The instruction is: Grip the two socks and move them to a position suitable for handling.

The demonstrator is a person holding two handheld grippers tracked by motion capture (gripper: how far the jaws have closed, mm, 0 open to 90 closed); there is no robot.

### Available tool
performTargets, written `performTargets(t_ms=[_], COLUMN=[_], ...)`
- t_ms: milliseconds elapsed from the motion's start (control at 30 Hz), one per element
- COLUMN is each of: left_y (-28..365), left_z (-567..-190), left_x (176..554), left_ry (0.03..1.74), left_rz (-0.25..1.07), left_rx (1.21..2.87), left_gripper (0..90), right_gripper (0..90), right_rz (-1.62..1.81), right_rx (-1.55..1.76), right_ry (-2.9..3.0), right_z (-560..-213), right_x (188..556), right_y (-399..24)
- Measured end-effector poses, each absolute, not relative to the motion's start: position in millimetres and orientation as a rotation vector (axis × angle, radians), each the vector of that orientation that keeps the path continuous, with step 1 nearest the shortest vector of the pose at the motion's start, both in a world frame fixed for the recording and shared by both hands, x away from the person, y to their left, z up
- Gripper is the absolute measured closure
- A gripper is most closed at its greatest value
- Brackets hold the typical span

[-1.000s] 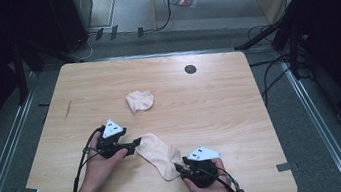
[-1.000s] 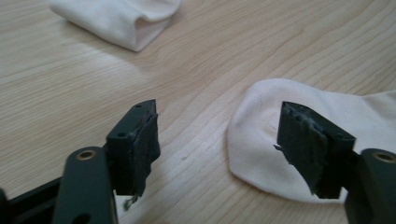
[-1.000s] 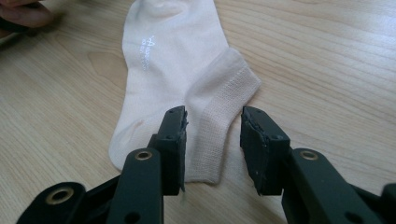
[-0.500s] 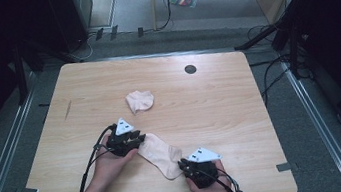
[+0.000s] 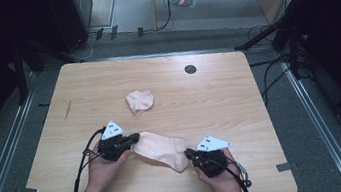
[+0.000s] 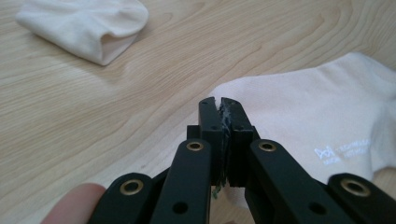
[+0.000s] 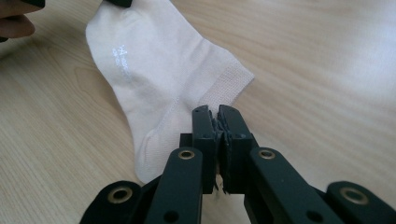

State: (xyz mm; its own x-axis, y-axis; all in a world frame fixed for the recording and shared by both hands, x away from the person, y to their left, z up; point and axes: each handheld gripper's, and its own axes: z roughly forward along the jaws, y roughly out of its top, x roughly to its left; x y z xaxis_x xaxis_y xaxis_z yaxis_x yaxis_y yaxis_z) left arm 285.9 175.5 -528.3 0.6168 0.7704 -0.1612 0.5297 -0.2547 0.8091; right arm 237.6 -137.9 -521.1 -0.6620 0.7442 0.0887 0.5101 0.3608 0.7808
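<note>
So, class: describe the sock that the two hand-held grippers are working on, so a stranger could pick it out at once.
On the wooden table, look at the near edge. The flat sock lies stretched between the left hand-held gripper and the right hand-held gripper. Unlike the bunched sock farther back, it is spread out and bears small white lettering.

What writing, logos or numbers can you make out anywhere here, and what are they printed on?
Flat sock: a small white logo with two short lines of lettering, too small and blurred to read; the same print shows in the right gripper view, also unreadable.
Folded sock: no text visible.
Grey plates on the grippers: dark dots only, no words.
</note>
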Motion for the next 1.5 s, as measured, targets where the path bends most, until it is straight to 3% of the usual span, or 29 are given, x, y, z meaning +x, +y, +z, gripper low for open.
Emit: performTargets(t_ms=[233,533,567,600,633,700,733,967,1167,1300,1333,1500], left_y=[193.7,200.9,200.5,200.6,201.6,205.1,206.5,207.7,202.8,199.2,197.0,191.8], left_z=[-529.3,-544.2,-545.8,-546.5,-546.6,-543.7,-542.7,-550.0,-552.0,-551.3,-550.4,-547.2], left_x=[263.3,243.2,242.3,241.4,239.7,238.8,238.5,249.4,251.8,249.3,247.4,241.7], left_ry=[1.087,1.172,1.182,1.182,1.177,1.179,1.183,1.242,1.262,1.26,1.244,1.213], left_rz=[0.37,0.392,0.397,0.405,0.406,0.399,0.404,0.353,0.34,0.356,0.365,0.362], left_rx=[1.884,1.902,1.903,1.896,1.869,1.826,1.817,1.854,1.908,1.916,1.93,1.931], left_gripper=[90.0,89.9,89.1,89.1,86.6,67.8,63.8,60.4,76.7,87.4,88.8,89.4], right_gripper=[87.3,86.2,72.0,72.0,64.9,60.7,58.1,57.5,62.6,76.2,85.5,90.0], right_rz=[1.2,1.175,1.148,1.148,1.126,1.134,1.19,1.209,1.17,1.112,1.083,1.086], right_rx=[0.951,0.844,0.86,0.86,0.886,0.967,1.035,1.157,1.098,1.059,1.054,1.071], right_ry=[2.423,2.543,2.548,2.548,2.524,2.457,2.428,2.401,2.422,2.426,2.427,2.438], right_z=[-507.4,-519.0,-524.6,-524.6,-525.1,-521.6,-517.5,-528.1,-538.7,-543.2,-542.0,-538.0], right_x=[258.7,281.3,286.1,286.1,287.1,289.0,288.1,276.5,271.7,268.7,267.8,268.9], right_y=[-134.9,-119.3,-117.0,-117.0,-116.9,-120.5,-124.2,-123.2,-102.6,-96.3,-97.0,-106.2])
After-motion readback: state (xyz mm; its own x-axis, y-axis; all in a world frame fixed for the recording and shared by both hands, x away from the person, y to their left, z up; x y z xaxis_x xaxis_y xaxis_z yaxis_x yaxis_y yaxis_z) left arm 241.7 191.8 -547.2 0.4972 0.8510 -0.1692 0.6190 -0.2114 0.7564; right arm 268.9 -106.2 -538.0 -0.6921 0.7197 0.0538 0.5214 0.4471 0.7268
